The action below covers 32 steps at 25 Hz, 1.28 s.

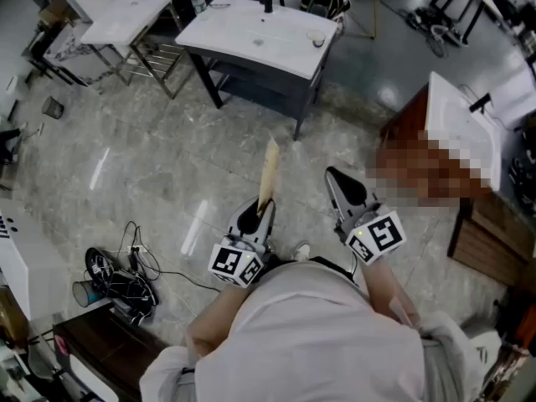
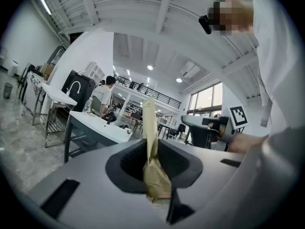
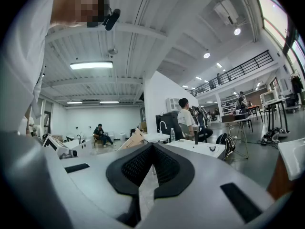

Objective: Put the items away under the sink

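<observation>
Well to the left of the white sink, out over the bare floor: a flat brown paper packet, its crumpled near end pinched between the closed jaws of the left hand-held gripper, its long free end sticking out ahead of them. Looks light, thin and soft, so apt to crease, flop or tear rather than break. Not slippery, so a modest squeeze should do. Best taken on the bunched, thicker end, as here, minding that the free end does not catch on an edge. Nearer the sink, just beside the left one: the right hand-held gripper, jaws together on nothing. Well apart from the sink's brown cabinet, so stowing not yet done.
</observation>
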Each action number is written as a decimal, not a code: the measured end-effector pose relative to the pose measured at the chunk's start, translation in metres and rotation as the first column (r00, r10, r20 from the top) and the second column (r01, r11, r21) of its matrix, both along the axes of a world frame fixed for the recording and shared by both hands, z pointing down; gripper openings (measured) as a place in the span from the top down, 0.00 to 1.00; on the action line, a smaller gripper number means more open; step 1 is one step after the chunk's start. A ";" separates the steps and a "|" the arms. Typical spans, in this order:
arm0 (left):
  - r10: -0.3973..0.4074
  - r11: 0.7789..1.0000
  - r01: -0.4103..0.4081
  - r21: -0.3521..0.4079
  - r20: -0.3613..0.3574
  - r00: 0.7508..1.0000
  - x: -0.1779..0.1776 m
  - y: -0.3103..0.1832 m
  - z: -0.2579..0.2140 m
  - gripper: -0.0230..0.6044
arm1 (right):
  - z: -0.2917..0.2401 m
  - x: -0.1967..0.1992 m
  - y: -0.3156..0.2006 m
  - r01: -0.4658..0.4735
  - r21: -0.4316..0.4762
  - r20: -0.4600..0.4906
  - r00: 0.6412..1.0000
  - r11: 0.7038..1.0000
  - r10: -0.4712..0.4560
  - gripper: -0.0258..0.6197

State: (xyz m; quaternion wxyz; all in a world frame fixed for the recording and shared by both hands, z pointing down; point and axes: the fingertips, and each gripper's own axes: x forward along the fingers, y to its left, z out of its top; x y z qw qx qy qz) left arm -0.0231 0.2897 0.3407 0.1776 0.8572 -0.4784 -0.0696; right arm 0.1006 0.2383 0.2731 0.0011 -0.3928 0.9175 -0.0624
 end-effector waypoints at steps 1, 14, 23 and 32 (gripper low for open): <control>-0.002 1.000 0.002 0.000 -0.007 1.000 0.001 0.000 0.001 0.85 | -0.001 0.001 0.001 -0.002 0.000 0.000 1.000 1.000 0.002 0.91; -0.003 1.000 0.003 -0.006 -0.037 0.999 0.012 0.017 0.014 0.85 | 0.012 0.011 0.033 0.037 -0.081 0.067 0.997 0.996 -0.032 0.91; -0.037 0.999 0.036 -0.024 -0.028 0.999 -0.035 0.012 0.026 0.85 | 0.011 -0.013 0.033 -0.008 -0.077 0.050 0.999 0.997 0.012 0.91; -0.002 0.999 0.000 -0.034 -0.061 0.998 -0.069 0.006 0.035 0.85 | 0.015 -0.014 0.019 -0.110 -0.073 0.004 0.994 0.991 0.110 0.91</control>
